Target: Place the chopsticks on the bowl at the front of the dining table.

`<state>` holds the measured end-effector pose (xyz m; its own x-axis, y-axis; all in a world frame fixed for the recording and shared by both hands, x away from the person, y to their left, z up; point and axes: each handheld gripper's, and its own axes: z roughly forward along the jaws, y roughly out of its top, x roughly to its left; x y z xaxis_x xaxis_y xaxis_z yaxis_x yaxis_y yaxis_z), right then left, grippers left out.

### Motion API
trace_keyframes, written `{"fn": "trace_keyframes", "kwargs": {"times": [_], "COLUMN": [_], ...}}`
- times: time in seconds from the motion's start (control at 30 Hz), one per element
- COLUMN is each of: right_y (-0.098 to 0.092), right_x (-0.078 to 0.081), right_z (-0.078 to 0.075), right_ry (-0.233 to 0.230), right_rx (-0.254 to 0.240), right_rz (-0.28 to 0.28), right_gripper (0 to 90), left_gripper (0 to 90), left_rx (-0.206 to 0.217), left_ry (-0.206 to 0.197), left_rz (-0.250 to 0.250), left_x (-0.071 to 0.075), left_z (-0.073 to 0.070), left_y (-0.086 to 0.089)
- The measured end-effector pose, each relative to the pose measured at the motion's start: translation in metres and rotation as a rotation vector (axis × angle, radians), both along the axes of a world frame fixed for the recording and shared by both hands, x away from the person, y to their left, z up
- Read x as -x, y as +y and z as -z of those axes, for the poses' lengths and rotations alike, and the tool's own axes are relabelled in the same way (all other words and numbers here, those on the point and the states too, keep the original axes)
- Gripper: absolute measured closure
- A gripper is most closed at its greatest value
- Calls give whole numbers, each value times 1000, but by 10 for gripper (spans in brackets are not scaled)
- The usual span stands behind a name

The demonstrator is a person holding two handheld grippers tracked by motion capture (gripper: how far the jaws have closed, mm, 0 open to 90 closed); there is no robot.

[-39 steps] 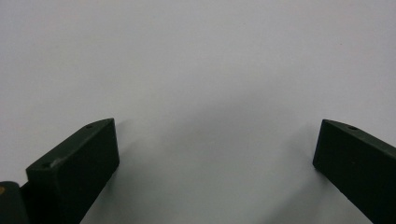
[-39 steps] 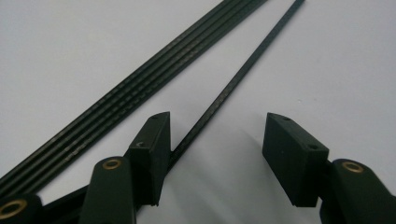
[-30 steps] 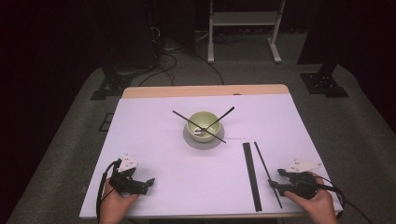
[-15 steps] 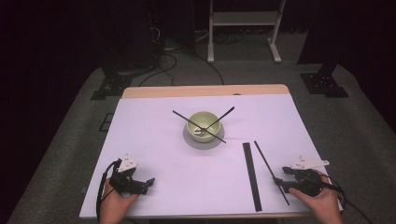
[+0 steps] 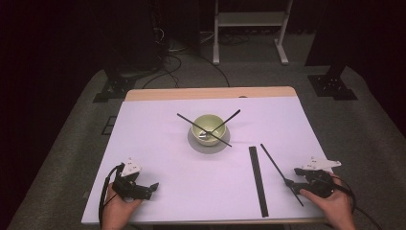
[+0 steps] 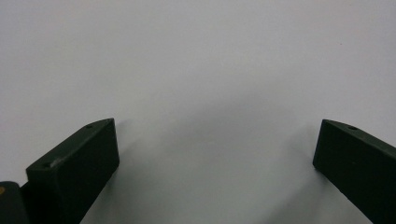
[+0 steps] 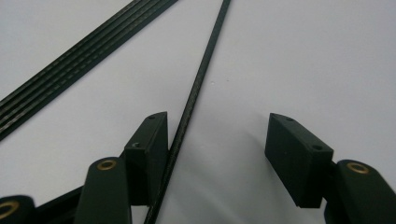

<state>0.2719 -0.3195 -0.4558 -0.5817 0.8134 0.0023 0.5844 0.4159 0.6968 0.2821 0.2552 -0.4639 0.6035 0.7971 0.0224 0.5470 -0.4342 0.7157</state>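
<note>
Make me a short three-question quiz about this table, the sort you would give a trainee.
1. True or false: a loose thin black rod lies between the open jaws of the right tool.
2. How many black rods rest across the green bowl? A) one B) two C) four
3. What lies flat on the white table just left of the loose rod in the high view?

Key:
1. True; it runs beside one jaw, and the other jaw stands well clear.
2. B, crossing each other over the bowl.
3. A neat bundle of black rods, lying side by side.
</note>
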Motion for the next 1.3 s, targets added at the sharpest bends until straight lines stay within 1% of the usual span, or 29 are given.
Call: {"fn": "trace_keyframes", "kwargs": {"times": [0.37, 0.5, 0.67, 0.87, 1.13, 1.3], "right_y": [-7, -10, -17, -23, -27, -30], "right_x": [-9, -12, -16, -21, -28, -31], "right_z": [-1, -1, -1, -1, -1, -1], "right_ry": [-2, -14, -14, -21, -28, -32], "right_rx": [9, 22, 13, 17, 28, 24], "right_rz": [17, 27, 49, 68, 82, 85], "right_gripper": [379, 386, 388, 392, 391, 392], "left_gripper": [0, 0, 0, 0, 0, 0], "left_rx": [-1, 2, 0, 0, 0, -1], "left_ry": [1, 0, 0, 1, 1, 1], "left_rz": [1, -1, 0, 0, 0, 0], "left_x": [0, 0, 0, 0, 0, 0], "left_z": [0, 0, 0, 0, 0, 0], "left_y": [0, 0, 0, 0, 0, 0]}}
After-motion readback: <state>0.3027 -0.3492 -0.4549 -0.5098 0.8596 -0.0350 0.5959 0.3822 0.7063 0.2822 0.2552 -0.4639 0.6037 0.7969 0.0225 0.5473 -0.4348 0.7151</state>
